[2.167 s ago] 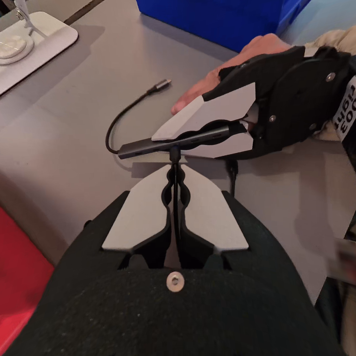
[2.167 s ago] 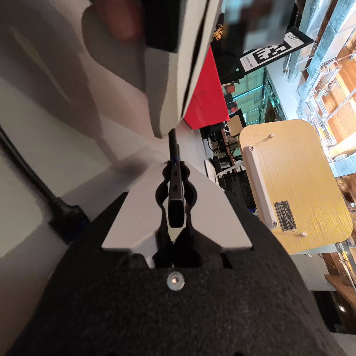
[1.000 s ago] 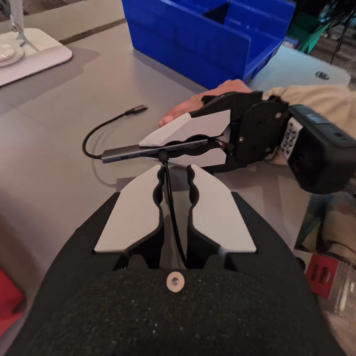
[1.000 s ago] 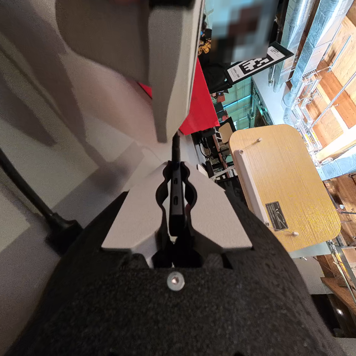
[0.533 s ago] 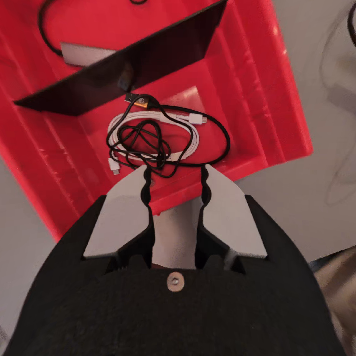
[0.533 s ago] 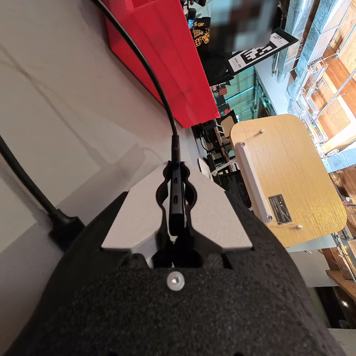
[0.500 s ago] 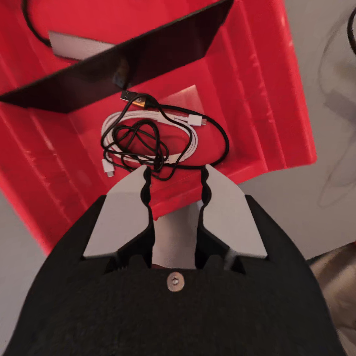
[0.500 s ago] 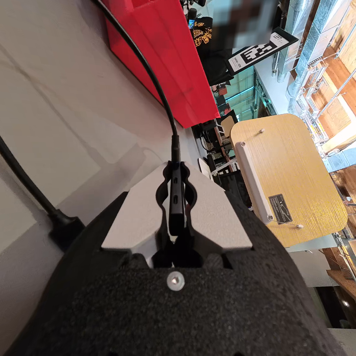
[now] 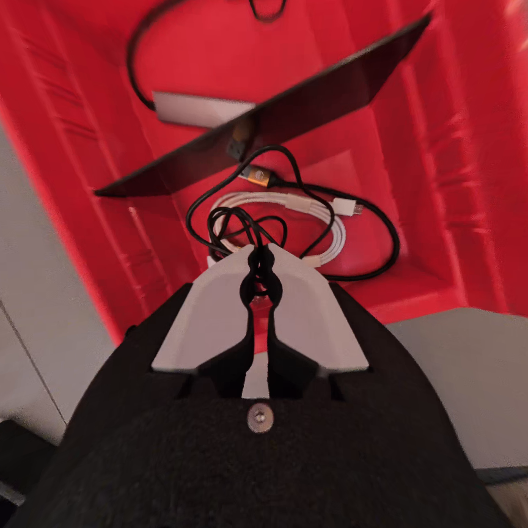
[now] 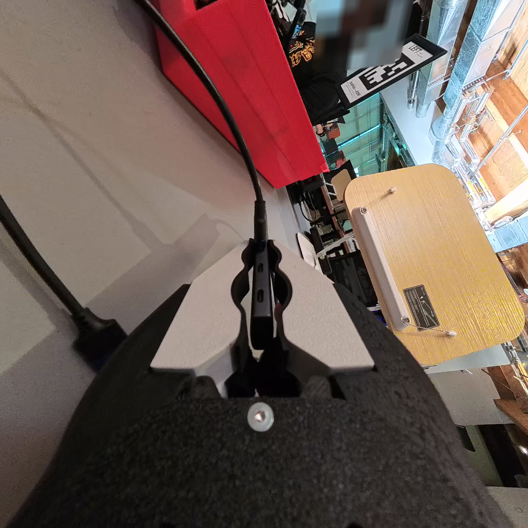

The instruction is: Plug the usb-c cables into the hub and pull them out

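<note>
In the left wrist view my left gripper (image 9: pixel 258 248) is down inside a red bin (image 9: pixel 428 200), shut on a loop of a thin tangled black cable (image 9: pixel 248 223). That cable lies on a coiled white cable (image 9: pixel 331 228). A black cable with an orange plug (image 9: pixel 258 177) loops around both. In the right wrist view my right gripper (image 10: pixel 260 243) is shut on the dark slim hub (image 10: pixel 261 291), held edge-on with two empty ports showing. The hub's own black lead (image 10: pixel 228 100) curves up past the fingertips.
A black divider (image 9: pixel 285 120) crosses the bin; a grey hub with a black lead (image 9: pixel 197 110) lies behind it. The right wrist view shows the red bin's outer wall (image 10: pixel 251 85), the grey table (image 10: pixel 100 143), a thick black plug (image 10: pixel 91 328) and a wooden panel (image 10: pixel 443 257). Tip to tip, the grippers are about 30 cm apart.
My left gripper let go of the cable at the hub, swung over to the red bin open, dropped in and shut on the thin black cable. The right gripper still holds the hub.
</note>
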### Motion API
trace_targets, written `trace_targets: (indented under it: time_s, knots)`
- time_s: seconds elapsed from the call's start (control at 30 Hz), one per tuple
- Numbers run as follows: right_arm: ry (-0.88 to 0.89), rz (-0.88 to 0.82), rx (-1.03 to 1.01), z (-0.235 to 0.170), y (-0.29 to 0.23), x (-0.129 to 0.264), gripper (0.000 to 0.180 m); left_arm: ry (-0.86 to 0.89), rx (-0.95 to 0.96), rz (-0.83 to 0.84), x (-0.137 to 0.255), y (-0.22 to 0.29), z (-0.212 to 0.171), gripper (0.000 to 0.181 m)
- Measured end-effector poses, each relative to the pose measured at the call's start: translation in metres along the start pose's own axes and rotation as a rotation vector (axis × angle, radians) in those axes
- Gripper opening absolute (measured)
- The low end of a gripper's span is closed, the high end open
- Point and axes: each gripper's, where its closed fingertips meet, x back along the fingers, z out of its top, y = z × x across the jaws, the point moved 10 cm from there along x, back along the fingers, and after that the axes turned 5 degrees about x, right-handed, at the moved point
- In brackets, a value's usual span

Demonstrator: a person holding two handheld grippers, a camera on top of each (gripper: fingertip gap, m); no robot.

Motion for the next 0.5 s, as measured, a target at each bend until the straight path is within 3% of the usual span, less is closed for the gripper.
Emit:
trace_targets:
  time_s: [0.07,0.13,0.27,0.33,0.4,0.43,0.5]
  knots:
    - [0.001,-0.002,-0.005,0.0,0.001,0.0,0.009,0.138,0.011,-0.001,0.032,0.004,0.001,0.002]
    - [0.002,-0.004,-0.01,0.0,0.001,0.0,0.009,0.357,0.031,-0.126,0.072,0.015,0.001,0.002]
    - [0.002,-0.004,-0.014,-0.001,0.002,0.0,0.009,0.744,0.034,-0.566,0.149,0.046,-0.015,0.002]
    - [0.003,-0.005,-0.012,-0.001,0.002,0.0,0.009,0.851,-0.003,-0.873,0.172,0.065,-0.03,0.002]
    - [0.002,-0.003,-0.011,-0.001,0.002,0.0,0.009,0.877,-0.024,-1.057,0.177,0.081,-0.043,0.002]
    - [0.001,-0.003,-0.01,-0.001,0.002,0.0,0.009,0.841,-0.01,-1.056,0.169,0.087,-0.048,0.002]
    - [0.0,-0.001,-0.009,-0.001,0.002,0.0,0.009,0.734,0.026,-0.764,0.139,0.093,-0.055,0.002]
